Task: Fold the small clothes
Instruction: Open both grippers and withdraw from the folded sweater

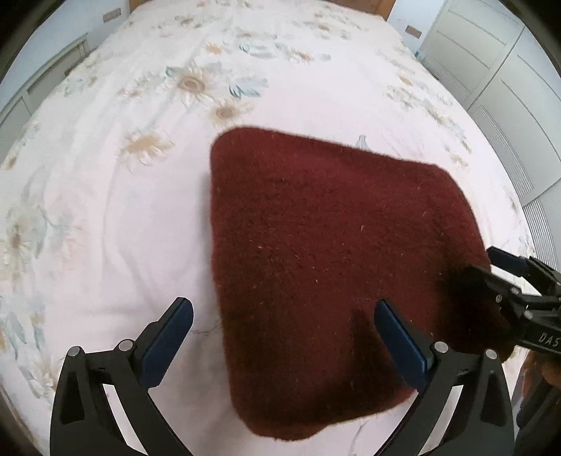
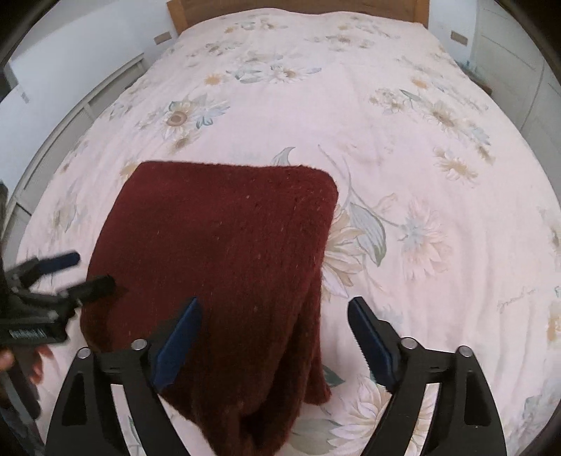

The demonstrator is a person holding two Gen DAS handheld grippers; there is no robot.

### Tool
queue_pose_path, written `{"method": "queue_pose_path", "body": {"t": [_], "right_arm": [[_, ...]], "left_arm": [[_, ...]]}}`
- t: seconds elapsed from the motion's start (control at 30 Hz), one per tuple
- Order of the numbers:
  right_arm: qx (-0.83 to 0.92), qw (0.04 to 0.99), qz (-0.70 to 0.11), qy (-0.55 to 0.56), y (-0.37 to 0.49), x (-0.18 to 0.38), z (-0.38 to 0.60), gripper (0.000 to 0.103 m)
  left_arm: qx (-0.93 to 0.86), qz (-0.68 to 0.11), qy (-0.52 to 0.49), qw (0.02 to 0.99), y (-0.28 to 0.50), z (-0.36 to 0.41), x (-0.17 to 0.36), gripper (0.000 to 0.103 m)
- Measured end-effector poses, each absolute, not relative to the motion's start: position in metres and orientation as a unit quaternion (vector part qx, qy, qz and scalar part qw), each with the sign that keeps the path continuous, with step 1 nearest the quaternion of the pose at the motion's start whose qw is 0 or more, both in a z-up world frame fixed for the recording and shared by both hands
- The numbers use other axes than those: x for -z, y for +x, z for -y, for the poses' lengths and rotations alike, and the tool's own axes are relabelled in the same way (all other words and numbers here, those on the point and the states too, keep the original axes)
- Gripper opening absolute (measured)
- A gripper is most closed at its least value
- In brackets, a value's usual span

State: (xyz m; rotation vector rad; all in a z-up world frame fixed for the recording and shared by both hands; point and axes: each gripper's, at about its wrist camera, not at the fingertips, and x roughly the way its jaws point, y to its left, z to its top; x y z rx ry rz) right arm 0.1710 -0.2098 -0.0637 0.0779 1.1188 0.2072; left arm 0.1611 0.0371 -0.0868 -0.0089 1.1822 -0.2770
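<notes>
A dark red knitted garment [image 1: 326, 266] lies folded into a rough rectangle on the floral bedspread [image 1: 115, 210]; it also shows in the right wrist view [image 2: 224, 266]. My left gripper [image 1: 284, 312] is open, its fingers astride the garment's near left edge, just above it. My right gripper [image 2: 273, 312] is open over the garment's near right edge, holding nothing. Each gripper shows in the other's view: the right gripper [image 1: 491, 263] at the garment's right corner, the left gripper [image 2: 87, 270] at its left edge, both open.
The bed fills both views, with a wooden headboard [image 2: 298, 8] at the far end. White wardrobe doors [image 1: 508, 105] stand along the right side and a white slatted unit [image 2: 70, 105] along the left.
</notes>
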Motion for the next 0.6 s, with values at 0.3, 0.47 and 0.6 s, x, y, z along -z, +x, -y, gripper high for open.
{"method": "queue_pose_path", "body": {"t": [0.3, 0.47, 0.6], "right_arm": [[-0.060, 0.853, -0.519, 0.025, 0.150, 0.095, 0.226, 0.103], [-0.062, 0.854, -0.514, 0.048, 0.143, 0.118, 0.246, 0.103], [-0.057, 0.857, -0.510, 0.059, 0.138, 0.120, 0.247, 0.103]], "left_arm": [[0.095, -0.540, 0.025, 0.836, 0.141, -0.028, 0.091, 0.102], [0.093, -0.532, 0.026, 0.841, 0.145, -0.019, 0.113, 0.103], [0.090, -0.525, 0.026, 0.846, 0.140, -0.018, 0.113, 0.103]]}}
